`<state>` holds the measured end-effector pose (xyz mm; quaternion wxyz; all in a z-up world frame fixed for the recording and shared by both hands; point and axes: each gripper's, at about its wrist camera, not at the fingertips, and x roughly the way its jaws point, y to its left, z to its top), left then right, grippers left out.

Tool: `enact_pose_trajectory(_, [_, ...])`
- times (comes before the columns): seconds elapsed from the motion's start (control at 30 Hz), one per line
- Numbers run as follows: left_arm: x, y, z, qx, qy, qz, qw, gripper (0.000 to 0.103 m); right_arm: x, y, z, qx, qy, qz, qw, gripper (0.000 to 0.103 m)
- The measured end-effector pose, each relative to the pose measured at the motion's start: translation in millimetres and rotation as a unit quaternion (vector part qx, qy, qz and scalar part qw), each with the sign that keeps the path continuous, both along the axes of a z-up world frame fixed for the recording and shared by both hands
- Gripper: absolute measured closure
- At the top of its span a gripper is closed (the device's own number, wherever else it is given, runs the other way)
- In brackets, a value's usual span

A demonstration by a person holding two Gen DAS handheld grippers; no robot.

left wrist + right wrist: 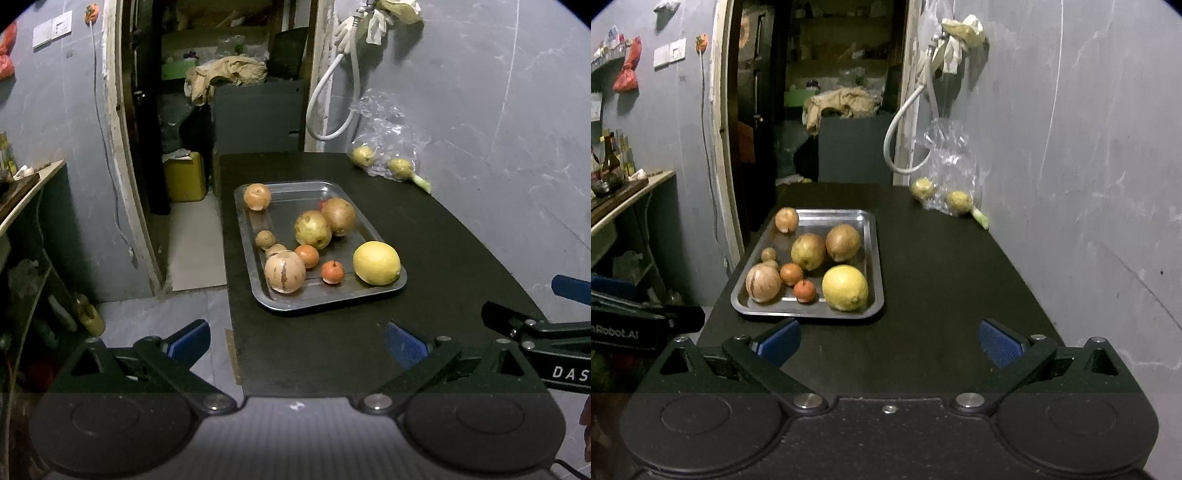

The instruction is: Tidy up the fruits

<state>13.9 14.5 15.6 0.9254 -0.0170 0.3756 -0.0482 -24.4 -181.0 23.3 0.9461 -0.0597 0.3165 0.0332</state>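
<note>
A steel tray (291,306) (875,236) lies on the black table (424,295) (942,277) and holds several fruits: a big yellow lemon (376,263) (845,288), a green pear (312,229) (808,251), a brown round fruit (338,215) (843,242), a cracked pale fruit (284,271) (762,283), small orange ones (332,272) (804,291). Two yellow-green fruits (364,155) (958,201) sit in a clear plastic bag (384,125) (947,147) at the far right by the wall. My left gripper (297,341) and right gripper (890,341) hover open and empty at the table's near end.
A grey wall (1089,184) runs along the table's right side, with a white hose (332,96) hanging at the far end. An open doorway (221,92) lies beyond the table. A shelf with bottles (613,162) stands at the left. A yellow jerrycan (184,177) sits on the floor.
</note>
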Motion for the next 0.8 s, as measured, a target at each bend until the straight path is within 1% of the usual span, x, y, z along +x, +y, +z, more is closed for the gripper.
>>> enact_pose_trajectory(0.23, [-4,-4,-7,0.009,0.004,-0.007,0.9999,0.000,1,-1,-9,-0.001,0.023,0.006,1.000,0.001])
enact_pose_trajectory(0.37, [-4,-3,-8,0.011,0.006,-0.002,0.9999,0.000,2,-1,-10,-0.001,0.024,0.006,1.000,0.001])
enact_pose_trajectory(0.6, [-5,5,-8,0.006,0.009,0.020,0.9997,0.000,5,0,-9,-0.002,0.024,0.008,1.000,0.001])
enact_pose_trajectory(0.8, [-7,6,-6,0.007,0.006,0.024,0.9997,0.000,5,0,-10,-0.002,0.024,0.010,1.000,0.001])
